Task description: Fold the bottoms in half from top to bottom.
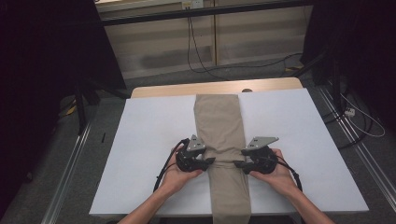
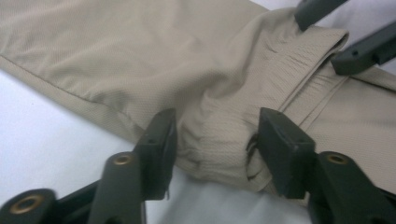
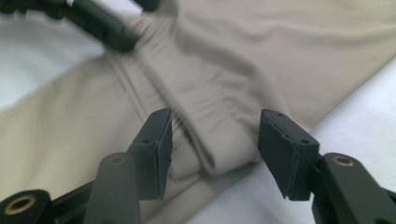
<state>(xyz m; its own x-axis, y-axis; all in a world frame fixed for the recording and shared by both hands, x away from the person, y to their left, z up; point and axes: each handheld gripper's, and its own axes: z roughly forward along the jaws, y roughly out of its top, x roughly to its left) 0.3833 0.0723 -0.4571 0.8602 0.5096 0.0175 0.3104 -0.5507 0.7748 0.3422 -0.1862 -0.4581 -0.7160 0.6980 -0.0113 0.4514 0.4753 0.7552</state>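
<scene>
A long beige garment (image 1: 219, 126), folded into a narrow strip, runs down the middle of the white table cover (image 1: 149, 140). Its gathered elastic waistband (image 2: 299, 60) lies doubled over the strip at mid-length. My left gripper (image 1: 212, 161) is at the strip's left edge, open, and a bunch of fabric (image 2: 215, 135) sits between its jaws. My right gripper (image 1: 237, 164) is at the right edge, also open, straddling the folded waistband edge (image 3: 210, 112). The two grippers face each other across the cloth. The right gripper's fingers (image 2: 359, 51) appear at the top right of the left gripper view.
A strip of the wooden tabletop (image 1: 163, 89) is bare beyond the cover at the far edge. Cables (image 1: 196, 56) trail over the floor behind. Metal rails (image 1: 70, 182) run along both sides, and dark curtains hang left and right.
</scene>
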